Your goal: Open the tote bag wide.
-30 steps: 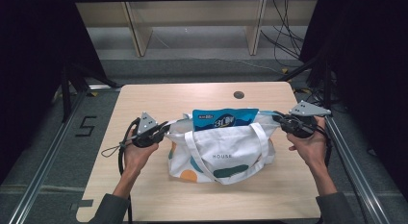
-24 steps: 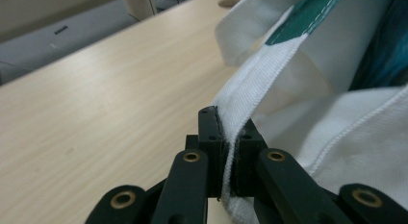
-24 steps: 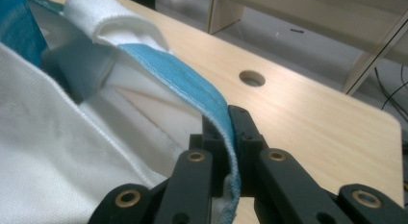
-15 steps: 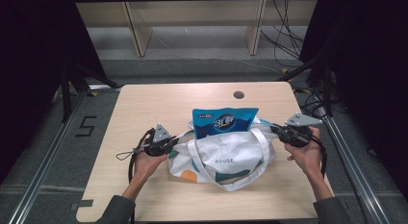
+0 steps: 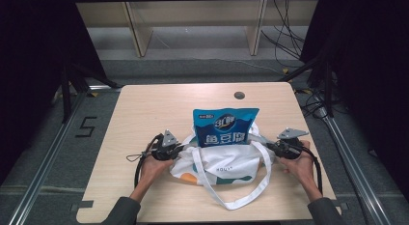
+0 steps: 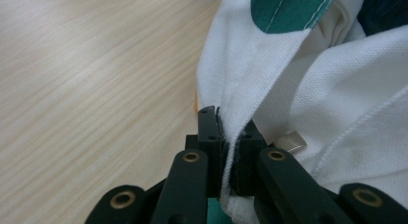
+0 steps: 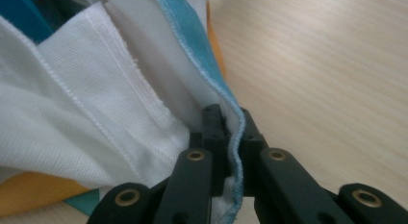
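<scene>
White cloth tote bag with green and orange patches (image 5: 219,162) is lain mid-table, long axis left to right. Left gripper (image 5: 179,148) is clamped on its left rim, right gripper (image 5: 270,147) on its right. Blue snack pouch (image 5: 225,127) is stood between them.

White cloth tote bag (image 5: 219,164) with green, orange and light-blue patches, slumped on the table (image 5: 144,109) near its front edge, mouth pulled wide, long strap looping toward the front edge. Blue snack packet (image 5: 225,127) upright in the mouth, top half above the cloth.
</scene>
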`<state>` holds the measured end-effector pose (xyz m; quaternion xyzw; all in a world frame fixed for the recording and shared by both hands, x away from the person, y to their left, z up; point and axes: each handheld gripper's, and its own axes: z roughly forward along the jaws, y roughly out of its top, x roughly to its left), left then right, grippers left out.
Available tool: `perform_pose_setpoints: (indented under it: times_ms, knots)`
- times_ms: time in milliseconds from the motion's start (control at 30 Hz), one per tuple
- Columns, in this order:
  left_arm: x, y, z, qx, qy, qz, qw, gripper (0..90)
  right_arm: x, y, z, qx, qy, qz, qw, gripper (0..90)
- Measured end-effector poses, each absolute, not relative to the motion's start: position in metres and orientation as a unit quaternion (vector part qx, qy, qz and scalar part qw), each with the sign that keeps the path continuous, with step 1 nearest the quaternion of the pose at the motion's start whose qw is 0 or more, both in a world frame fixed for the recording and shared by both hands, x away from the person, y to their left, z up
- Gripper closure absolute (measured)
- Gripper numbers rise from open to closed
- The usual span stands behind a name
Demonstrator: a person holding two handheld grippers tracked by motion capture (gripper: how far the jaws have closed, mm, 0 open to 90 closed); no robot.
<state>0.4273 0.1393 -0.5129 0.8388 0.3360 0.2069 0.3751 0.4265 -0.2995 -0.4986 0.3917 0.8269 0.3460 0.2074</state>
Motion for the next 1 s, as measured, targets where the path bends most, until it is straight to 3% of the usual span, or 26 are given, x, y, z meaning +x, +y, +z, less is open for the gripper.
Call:
perform_pose_setpoints:
  times_ms: [100,200,333,400,500,633,800,867,1000]
  knots:
    - [0.428,0.142,-0.514,0.830,0.352,0.194,0.387,84.5,0.425,-0.299,-0.501,0.396,0.826,0.346,0.203,87.0]
    - [0.427,0.144,-0.508,0.828,0.363,0.191,0.383,76.1,0.422,-0.298,-0.500,0.392,0.824,0.346,0.218,84.9]
    - [0.425,0.156,-0.493,0.811,0.379,0.186,0.405,58.2,0.423,-0.307,-0.478,0.441,0.787,0.371,0.219,60.0]
    - [0.425,0.161,-0.483,0.799,0.376,0.187,0.429,51.2,0.420,-0.313,-0.460,0.453,0.766,0.413,0.194,57.3]
    - [0.425,0.161,-0.471,0.786,0.378,0.190,0.451,45.3,0.404,-0.312,-0.421,0.432,0.740,0.470,0.211,57.3]
    - [0.423,0.150,-0.456,0.799,0.348,0.196,0.450,44.4,0.388,-0.292,-0.393,0.356,0.770,0.493,0.196,55.0]
    - [0.432,0.131,-0.449,0.816,0.320,0.194,0.441,43.7,0.384,-0.263,-0.394,0.310,0.801,0.483,0.172,52.5]
    - [0.441,0.126,-0.451,0.816,0.311,0.169,0.457,43.6,0.386,-0.253,-0.400,0.297,0.817,0.472,0.150,50.0]
    - [0.457,0.123,-0.462,0.826,0.303,0.149,0.452,48.4,0.391,-0.238,-0.410,0.281,0.835,0.451,0.144,45.9]
